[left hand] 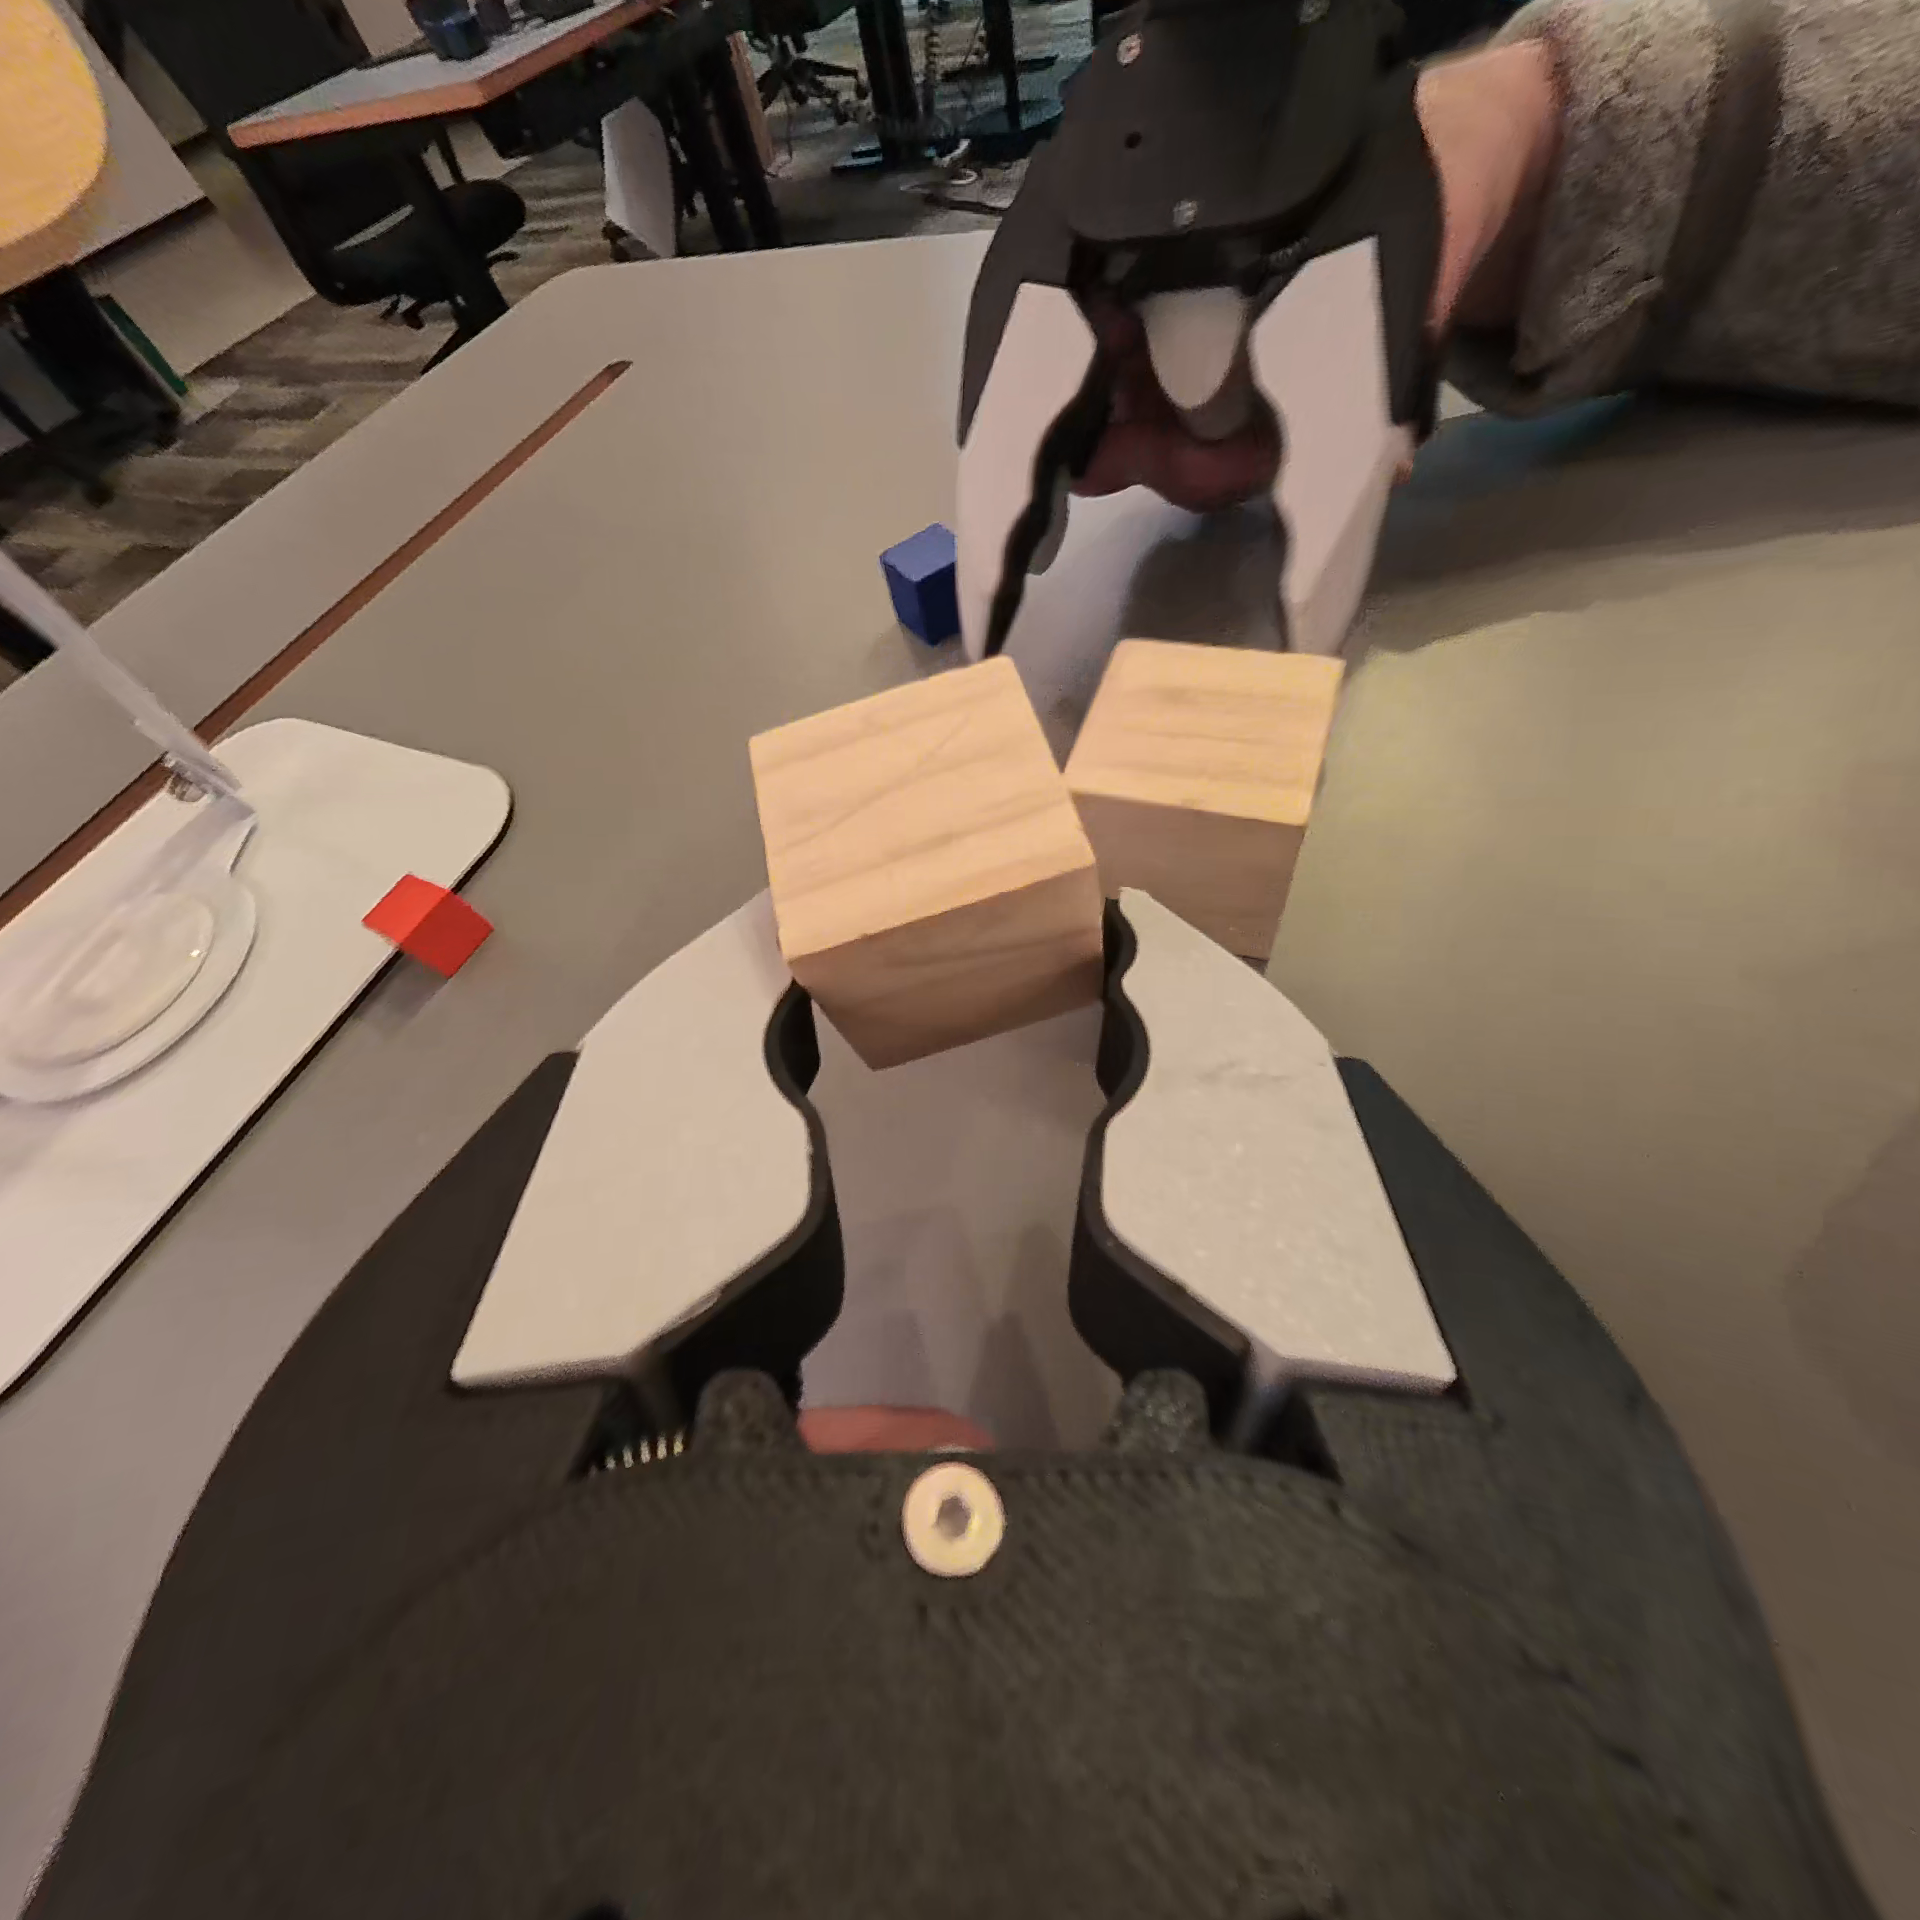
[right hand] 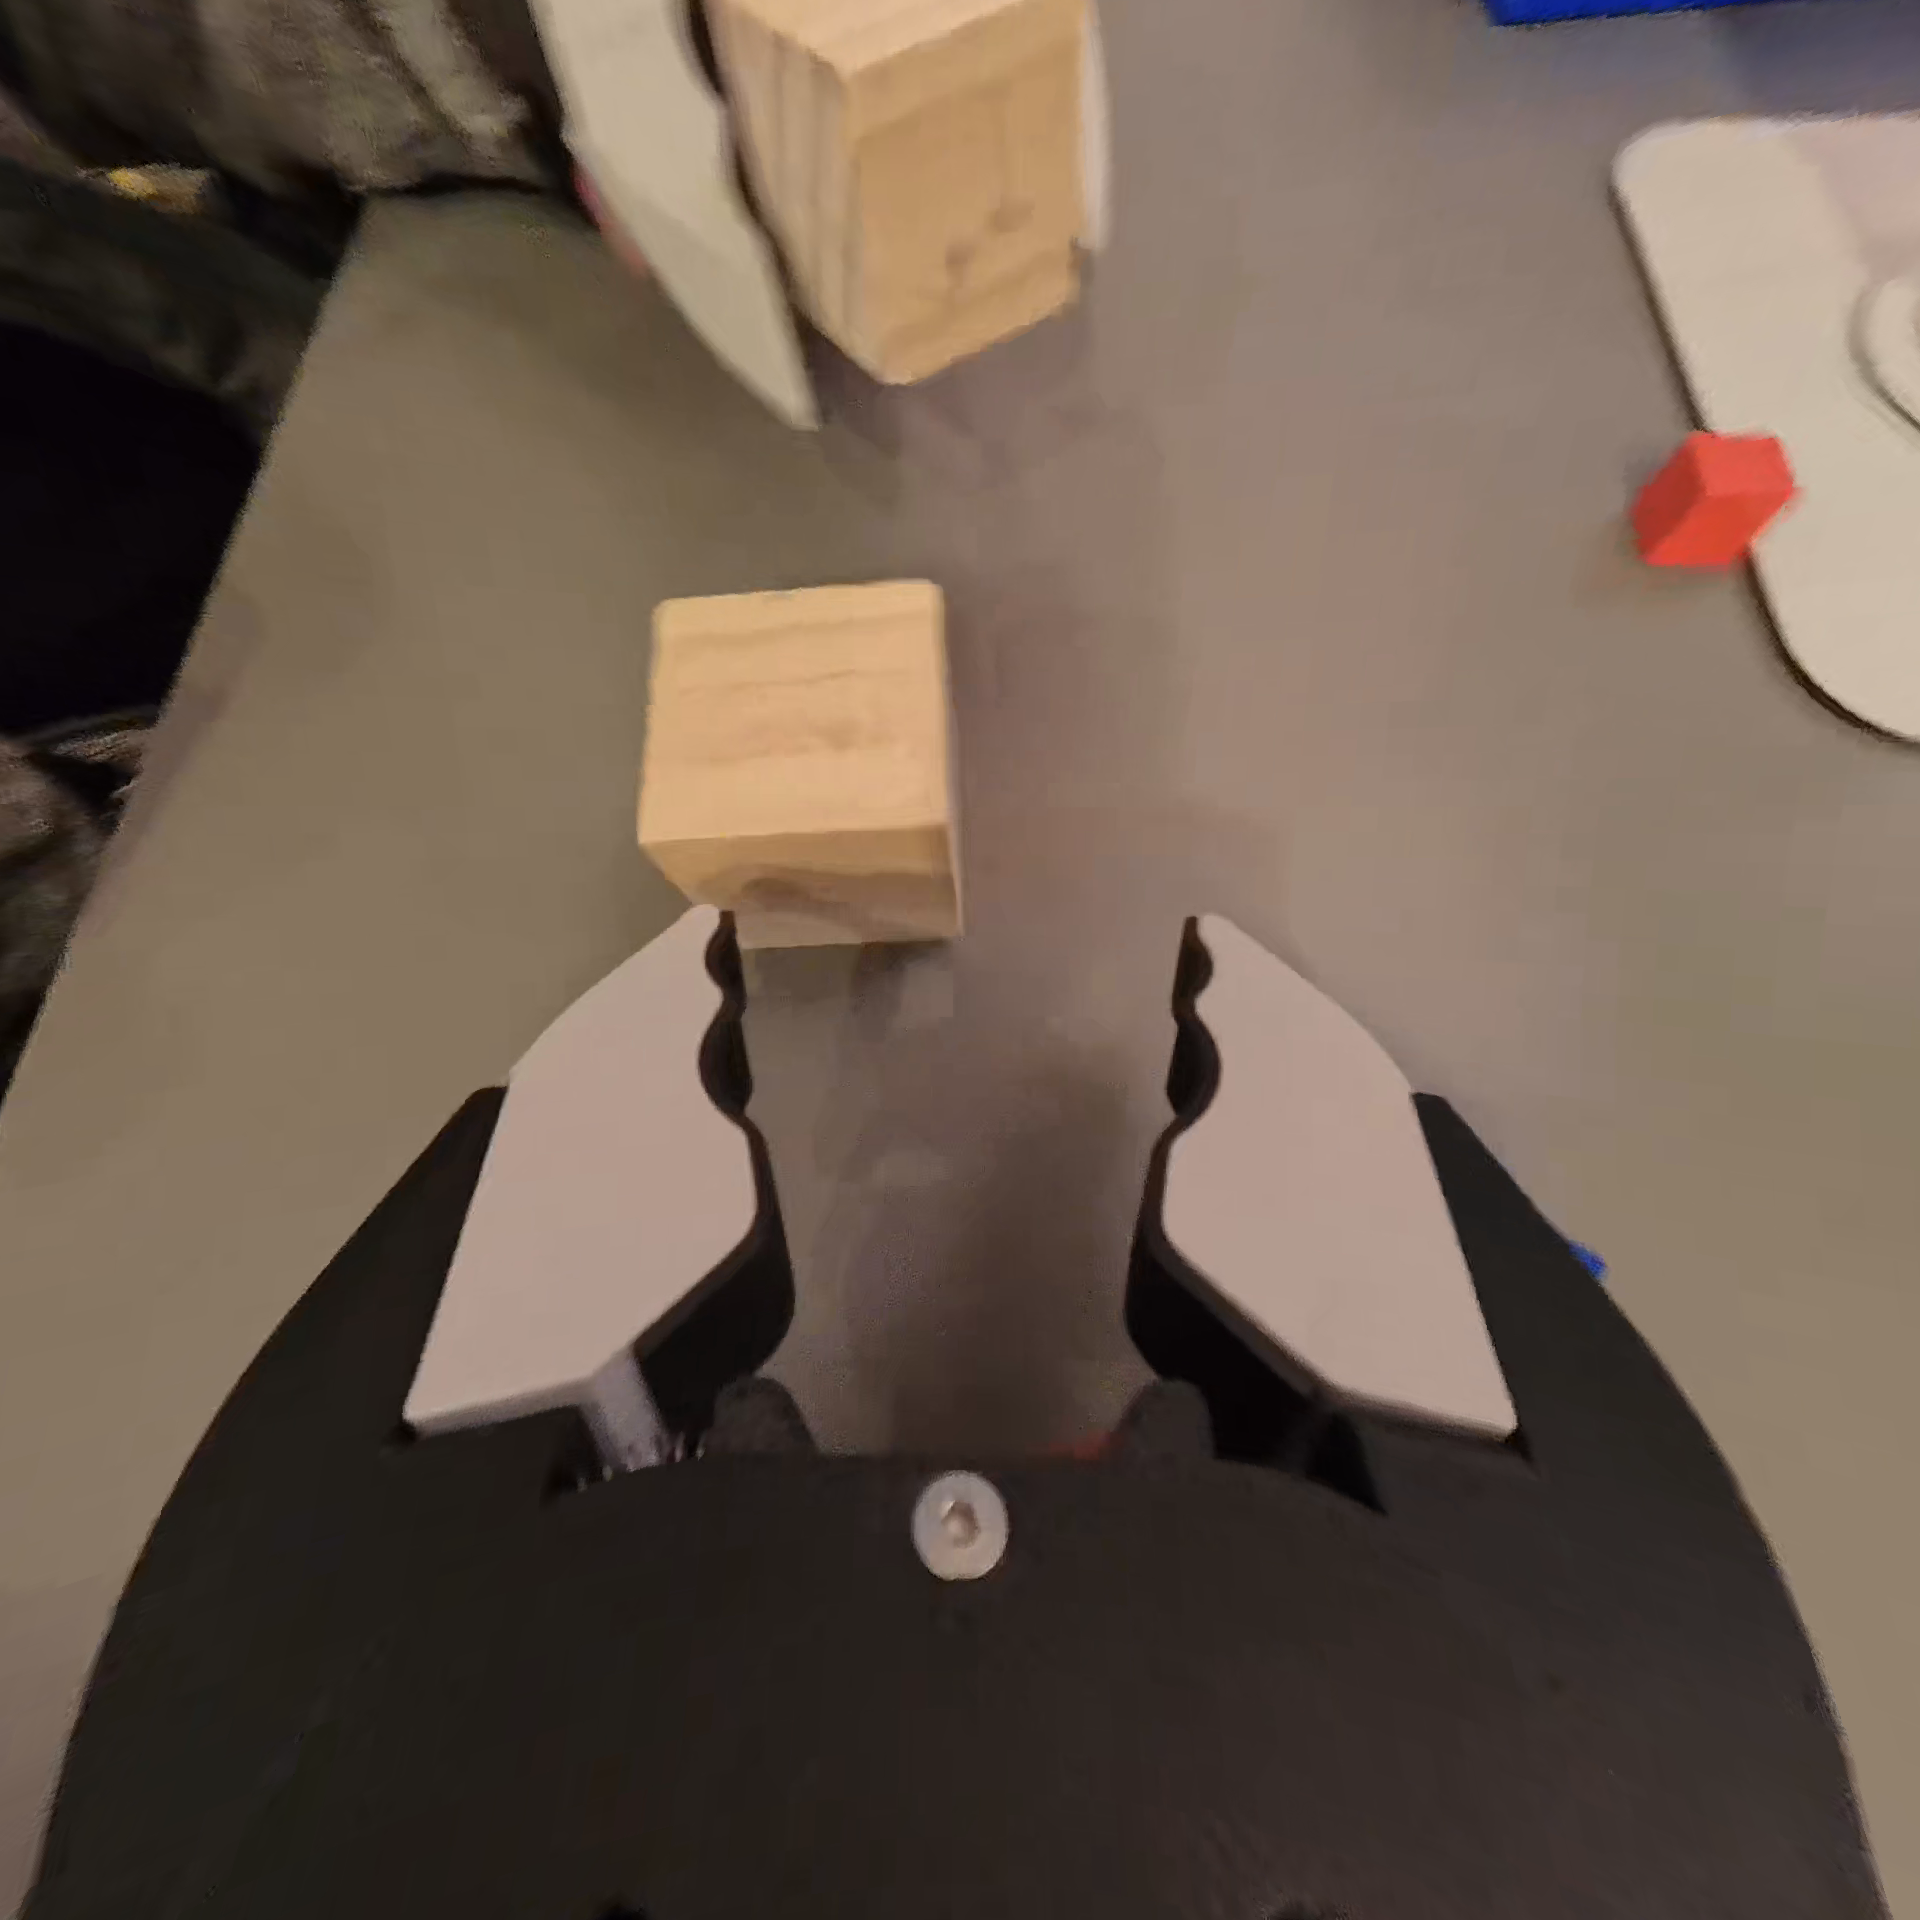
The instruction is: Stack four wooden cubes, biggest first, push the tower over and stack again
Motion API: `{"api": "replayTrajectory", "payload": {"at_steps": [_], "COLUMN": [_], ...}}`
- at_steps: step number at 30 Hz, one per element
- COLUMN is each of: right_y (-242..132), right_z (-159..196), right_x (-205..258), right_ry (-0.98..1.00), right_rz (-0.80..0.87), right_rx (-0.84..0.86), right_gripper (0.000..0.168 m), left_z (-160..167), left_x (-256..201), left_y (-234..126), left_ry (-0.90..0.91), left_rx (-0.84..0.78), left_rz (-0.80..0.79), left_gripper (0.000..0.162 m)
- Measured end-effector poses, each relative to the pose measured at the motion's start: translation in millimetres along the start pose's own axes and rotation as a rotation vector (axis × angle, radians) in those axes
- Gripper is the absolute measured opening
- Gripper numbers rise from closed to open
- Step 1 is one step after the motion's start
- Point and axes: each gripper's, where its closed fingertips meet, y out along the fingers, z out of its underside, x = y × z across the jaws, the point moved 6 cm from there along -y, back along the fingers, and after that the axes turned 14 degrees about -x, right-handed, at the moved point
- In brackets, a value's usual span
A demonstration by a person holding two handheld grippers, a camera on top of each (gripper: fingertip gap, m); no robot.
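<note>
Now the left claw [left hand: 945, 935] grips one wooden cube [left hand: 920, 862] above the grey desk [left hand: 623, 499]; the right claw [right hand: 956, 925] gapes wide before another cube [right hand: 800, 758].

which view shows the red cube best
The right wrist view: the red cube shows three faces, lying at the white mat's edge. The left wrist view shows it smaller, off to the left side.

Left claw [left hand: 945, 935] clamped (right claw [right hand: 956, 935] spread).

Two pale wooden cubes are seen: the larger cube [left hand: 930, 868] is tilted, the smaller cube [left hand: 1195, 784] sits flat on the surface [left hand: 1558, 935].
</note>
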Motion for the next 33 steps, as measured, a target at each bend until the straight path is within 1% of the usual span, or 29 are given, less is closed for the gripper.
{"api": "replayTrajectory", "payload": {"at_steps": [2, 4, 5, 6, 7, 11, 14, 17, 20, 22, 25, 26, 28, 29, 30, 33], "right_y": [14, 30, 38, 45, 52, 83, 112, 146, 178, 193, 203, 204, 205, 204, 203, 189], "right_z": [-2, -2, -1, -2, -5, -19, -32, -47, -61, -66, -70, -71, -71, -68, -66, -67], "right_x": [10, 17, 19, 21, 22, 13, 8, -1, -10, -14, -16, -16, -14, -13, -13, -13], "right_ry": [-0.026, -0.044, -0.051, -0.062, -0.063, -0.042, -0.07, -0.102, -0.128, -0.12, -0.103, -0.1, -0.099, -0.092, -0.094, -0.108], "right_rz": [-0.088, -0.126, -0.127, -0.126, -0.117, -0.07, -0.118, -0.155, -0.148, -0.17, -0.191, -0.194, -0.206, -0.212, -0.202, -0.172], "right_rx": [0.042, 0.099, 0.132, 0.141, 0.134, 0.117, 0.128, 0.149, 0.171, 0.169, 0.168, 0.167, 0.169, 0.185, 0.206, 0.209], "right_gripper": [0.089, 0.098, 0.095, 0.08, 0.071, 0.07, 0.07, 0.069, 0.069, 0.069, 0.07, 0.07, 0.071, 0.075, 0.085, 0.092], "left_z": [2, 2, 2, 2, 3, 1, -4, -1, 23, 43, 72, 74, 78, 81, 82, 82], "left_x": [2, 3, 4, 5, 6, 14, 24, 38, 48, 55, 57, 57, 56, 55, 54, 53], "left_y": [-3, -6, -8, -11, -14, -36, -59, -87, -119, -141, -159, -161, -160, -160, -160, -163], "left_ry": [0.005, 0.007, 0.006, 0.008, 0.012, 0.032, 0.026, 0.035, -0.023, -0.049, -0.13, -0.119, -0.168, -0.2, -0.224, -0.23], "left_rx": [0.013, 0.004, 0.005, 0.009, 0.009, -0.005, -0.035, -0.005, 0.115, 0.182, 0.328, 0.343, 0.38, 0.415, 0.419, 0.42], "left_rz": [-0.006, -0.005, -0.007, -0.01, -0.011, -0.039, -0.069, -0.143, -0.184, -0.261, -0.28, -0.29, -0.272, -0.252, -0.246, -0.25], "left_gripper": [0.051, 0.051, 0.051, 0.051, 0.051, 0.051, 0.051, 0.051, 0.051, 0.051, 0.051, 0.051, 0.052, 0.053, 0.055, 0.069]}}
